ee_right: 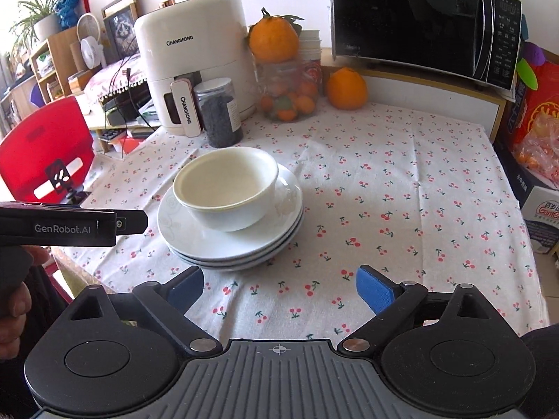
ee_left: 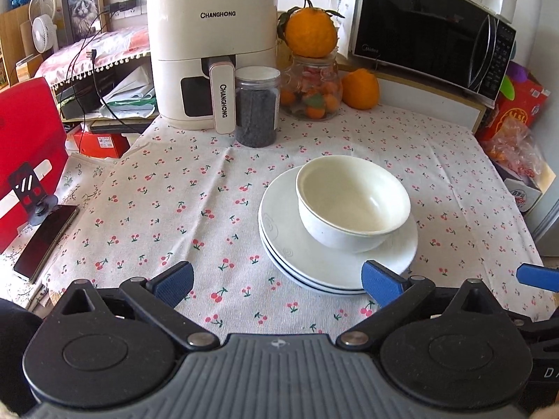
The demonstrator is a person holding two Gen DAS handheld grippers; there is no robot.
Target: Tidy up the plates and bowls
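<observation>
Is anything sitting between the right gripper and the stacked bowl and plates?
Nothing visible does. The right gripper, jaws open and empty, faces bare tablecloth up to the stack of plates with the bowl on top. The left gripper hangs off to one side, not in the path.

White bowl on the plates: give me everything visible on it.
The white bowl looks like glazed ceramic, plain, with a cream-toned inside that is empty. It stands upright on the top plate of the stack of plates, set off-centre toward the air fryer side. Only that plate touches it. Neither tool touches it.
</observation>
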